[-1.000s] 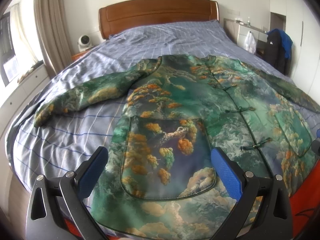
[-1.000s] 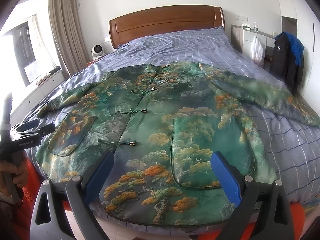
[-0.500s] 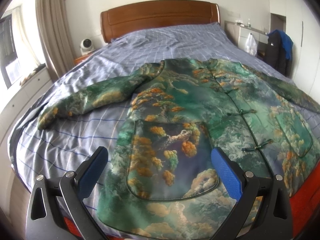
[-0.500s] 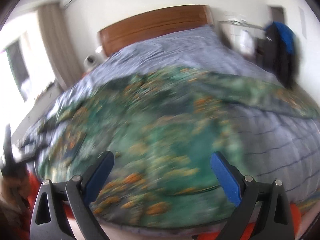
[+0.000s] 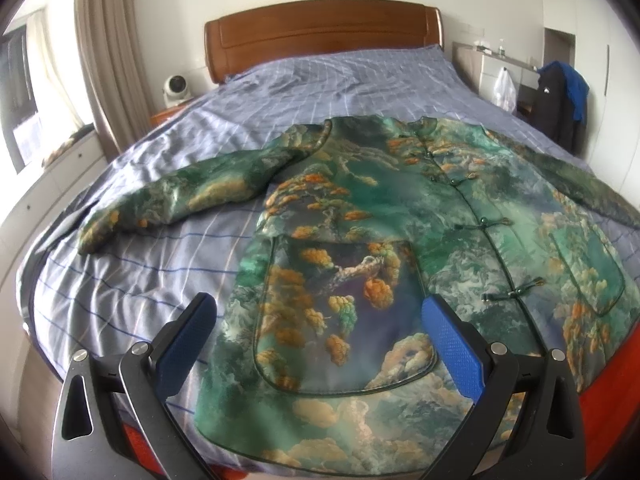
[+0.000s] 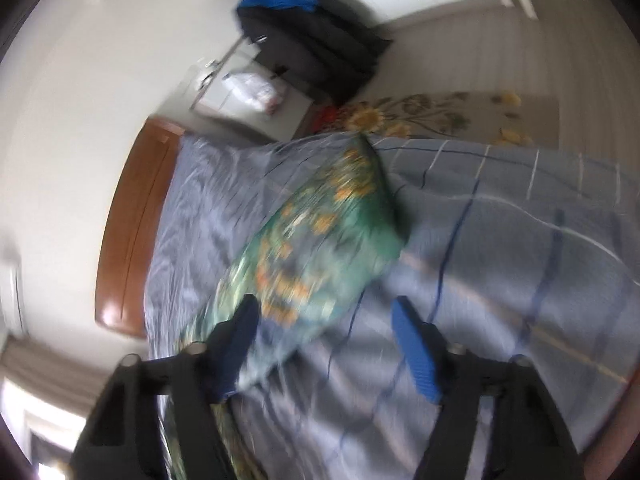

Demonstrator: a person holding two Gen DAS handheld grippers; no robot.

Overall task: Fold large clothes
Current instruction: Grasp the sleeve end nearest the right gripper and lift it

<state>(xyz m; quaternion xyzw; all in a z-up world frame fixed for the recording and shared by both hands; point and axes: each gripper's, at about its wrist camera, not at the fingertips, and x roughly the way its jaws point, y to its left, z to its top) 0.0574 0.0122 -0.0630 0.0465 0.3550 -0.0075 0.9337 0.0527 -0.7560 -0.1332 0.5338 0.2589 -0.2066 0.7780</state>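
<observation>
While our left tongs [image 5: 320, 344] hover released as before, our right tongs [image 6: 324, 344] have swung to the green landscape-print padded jacket's [image 5: 400, 248] sleeve on the blue-striped bed [image 5: 132, 280], jaws narrowing, gripping nothing.

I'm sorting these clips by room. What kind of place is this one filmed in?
Most likely a home bedroom. A wide bed with a wooden headboard and a blue checked cover fills the view, with the patterned green jacket spread on it. Curtains hang at a window beside it.
</observation>
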